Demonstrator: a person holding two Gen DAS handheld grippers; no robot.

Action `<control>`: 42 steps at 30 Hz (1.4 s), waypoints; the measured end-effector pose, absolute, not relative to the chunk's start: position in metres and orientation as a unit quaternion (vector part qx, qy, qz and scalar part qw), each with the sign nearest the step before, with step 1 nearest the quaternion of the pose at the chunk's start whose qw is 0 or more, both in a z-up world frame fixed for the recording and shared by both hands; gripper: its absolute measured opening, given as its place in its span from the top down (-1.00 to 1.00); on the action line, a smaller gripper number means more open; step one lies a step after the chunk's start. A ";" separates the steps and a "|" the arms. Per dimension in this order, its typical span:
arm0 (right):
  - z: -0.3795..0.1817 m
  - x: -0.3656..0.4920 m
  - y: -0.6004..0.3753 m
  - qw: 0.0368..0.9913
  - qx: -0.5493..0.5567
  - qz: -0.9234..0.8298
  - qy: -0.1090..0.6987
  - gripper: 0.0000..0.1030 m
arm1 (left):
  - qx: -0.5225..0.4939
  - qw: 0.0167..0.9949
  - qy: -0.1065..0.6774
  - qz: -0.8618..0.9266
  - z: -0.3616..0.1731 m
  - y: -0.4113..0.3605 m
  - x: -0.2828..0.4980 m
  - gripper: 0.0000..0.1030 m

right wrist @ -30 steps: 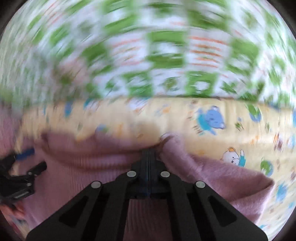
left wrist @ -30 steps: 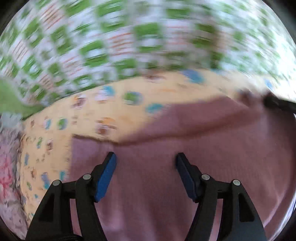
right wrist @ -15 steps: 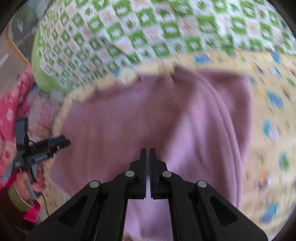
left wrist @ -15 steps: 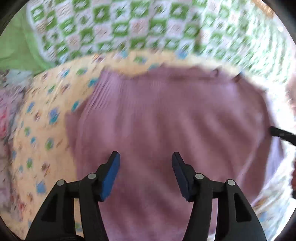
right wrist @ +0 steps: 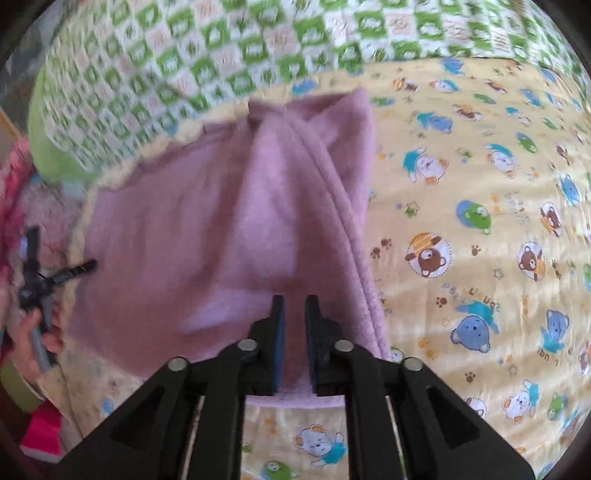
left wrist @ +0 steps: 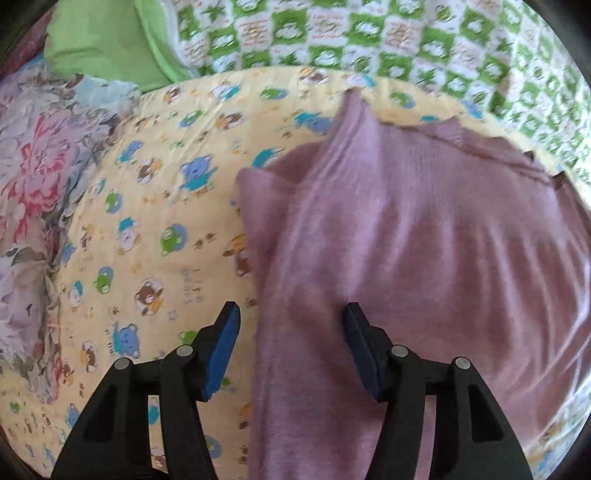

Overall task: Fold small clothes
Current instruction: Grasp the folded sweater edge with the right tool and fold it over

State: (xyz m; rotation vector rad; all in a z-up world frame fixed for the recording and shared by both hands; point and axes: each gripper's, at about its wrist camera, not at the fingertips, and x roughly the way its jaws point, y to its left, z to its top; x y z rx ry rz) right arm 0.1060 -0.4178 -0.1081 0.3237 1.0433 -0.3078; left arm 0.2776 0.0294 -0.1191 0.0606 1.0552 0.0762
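On the bed: one mauve knitted garment (left wrist: 424,236) lies spread over a yellow quilted sheet printed with cartoon bears (left wrist: 155,221); a green-and-white checked quilt (left wrist: 369,33) lies beyond both.
Left wrist view only: a plain green pillow (left wrist: 103,44) and a floral bedcover in pink and lilac (left wrist: 33,173) at the left edge; the garment's far hem, with a sleeve folded in along its left side.
Right wrist view only: the other gripper, small at the far left, held in a person's hand (right wrist: 35,332), beside something bright pink (right wrist: 40,435) at the lower left corner.
Left gripper (left wrist: 291,317): jaws stand well apart, blue pads bare, gripping nothing; the garment's left edge runs up between the two fingers, so one pad hangs over the sheet and the other over the knit.
Right gripper (right wrist: 294,306): jaws have just been opening and now show a narrow gap; the garment's near hem lies between and under them, the pads not pressing it.
Garment to right gripper: a raised fold runs from the fingertips away toward the far edge.
Count: two grippers, one garment.
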 end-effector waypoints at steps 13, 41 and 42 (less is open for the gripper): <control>-0.068 0.188 -0.350 0.886 0.179 0.008 0.427 0.57 | -0.007 0.863 0.504 -0.037 -0.095 0.004 0.186 -0.13; -0.072 0.216 -0.294 0.877 0.175 0.085 0.439 0.09 | -0.203 0.785 0.585 -0.005 -0.147 0.048 0.138 -0.36; -0.077 0.221 -0.291 0.872 0.175 0.092 0.448 0.09 | -0.210 0.785 0.583 -0.003 -0.148 0.050 0.138 -0.37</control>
